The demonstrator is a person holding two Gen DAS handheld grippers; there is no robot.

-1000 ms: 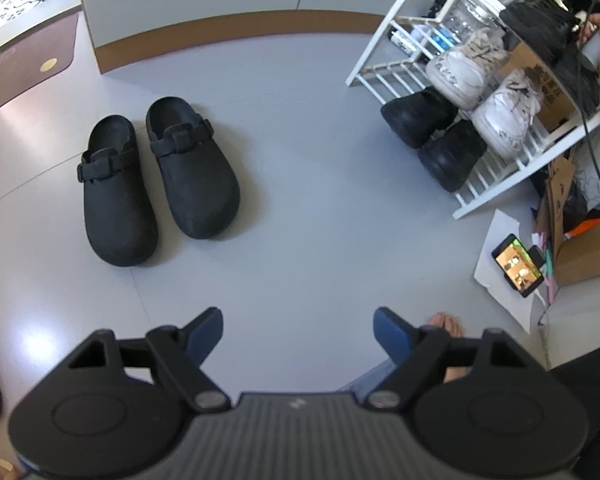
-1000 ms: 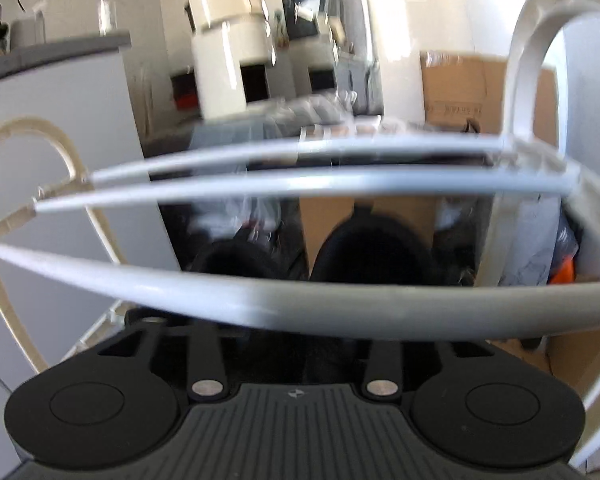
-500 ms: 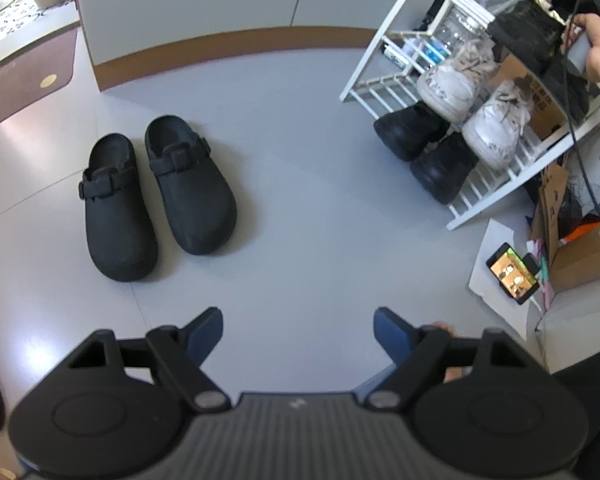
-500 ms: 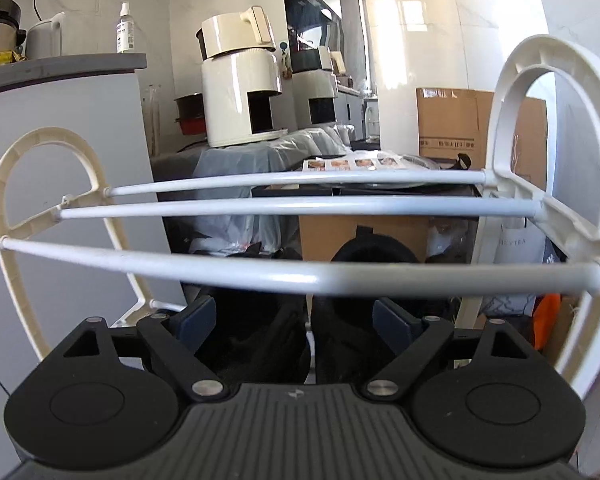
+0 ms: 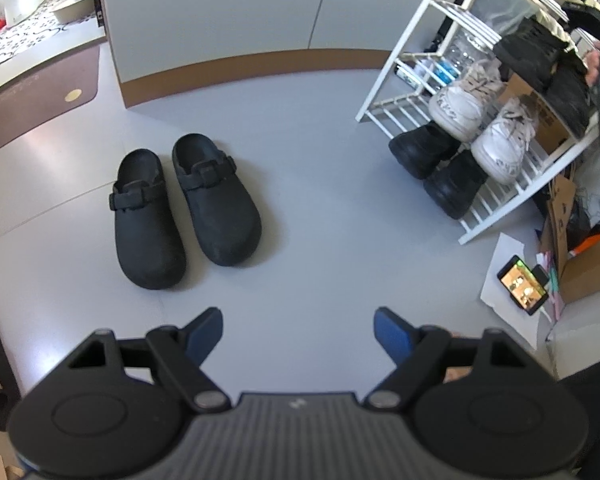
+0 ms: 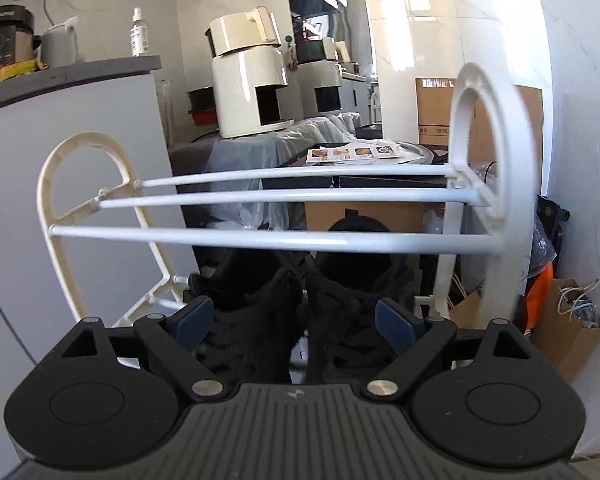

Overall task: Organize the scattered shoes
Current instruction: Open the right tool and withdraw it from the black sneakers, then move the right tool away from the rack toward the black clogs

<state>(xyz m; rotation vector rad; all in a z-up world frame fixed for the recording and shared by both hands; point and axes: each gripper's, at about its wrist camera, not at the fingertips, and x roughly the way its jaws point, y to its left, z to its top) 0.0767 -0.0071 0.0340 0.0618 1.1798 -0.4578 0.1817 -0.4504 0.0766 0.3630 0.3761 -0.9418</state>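
A: Floor, left wrist view?
B: Pair of black clogs (image 5: 186, 208) at 10 o'clock, side by side, toes toward camera. White shoe rack (image 5: 496, 200) at 2 o'clock, holding white sneakers (image 5: 484, 120) over black shoes (image 5: 436, 168). Phone (image 5: 522, 285) on paper at 3 o'clock, beside cardboard box (image 5: 588, 268). Brown mat (image 5: 32, 108) at 10 o'clock, far.

A: Left gripper?
B: Left gripper (image 5: 299, 330): fingers spread wide, holding nothing, above bare floor.

A: Right side?
B: Right gripper (image 6: 298, 322): fingers parted, released. Black knit sneakers (image 6: 300, 312) on a rack shelf between and beyond the tips; contact not discernible. Three white rack rods (image 6: 276, 216) crossing at 12 o'clock, above the pair. Cream appliance (image 6: 252, 88) behind.

A: Versus a second ago?
B: Pulled back from the rods: then blurred and close, fingers hidden; now sharp, blue pads visible. Clogs unmoved; left gripper unchanged, still wide.
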